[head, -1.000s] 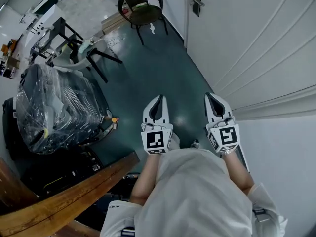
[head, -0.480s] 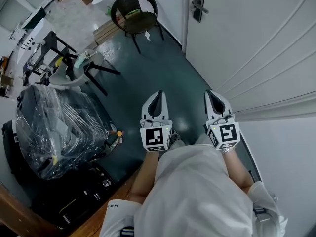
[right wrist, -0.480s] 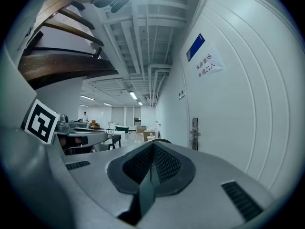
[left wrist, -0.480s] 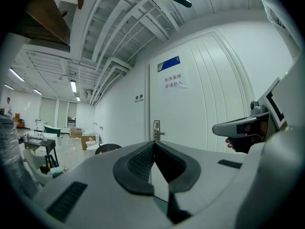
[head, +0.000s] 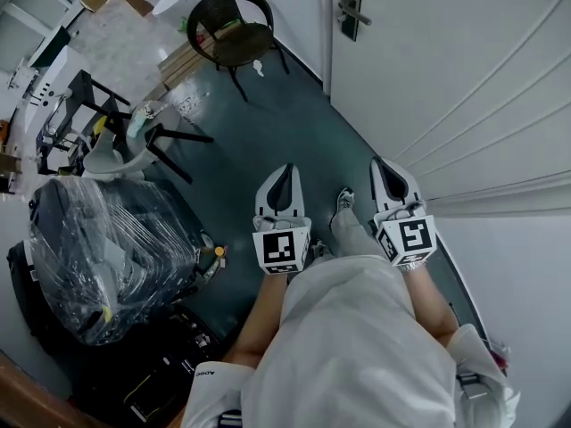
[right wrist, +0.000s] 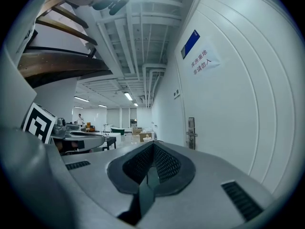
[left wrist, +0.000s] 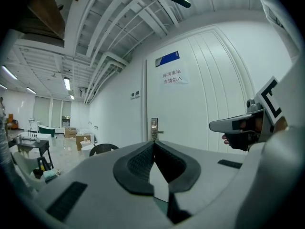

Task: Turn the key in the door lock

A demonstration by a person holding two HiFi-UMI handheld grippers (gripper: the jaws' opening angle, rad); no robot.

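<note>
The left hand-held gripper (head: 285, 171) and right hand-held gripper (head: 384, 162) were held pressed together and empty, as the door lock (head: 350, 5) lay well ahead, judged not yet reached.

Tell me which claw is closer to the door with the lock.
The right claw, shut and empty, beside the white door; the left claw, also shut, is farther out over the dark green floor.

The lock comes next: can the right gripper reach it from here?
Probably not yet. The lock sits far ahead of the right gripper; the floor between looks free, and the chair stands off to the side.
</note>
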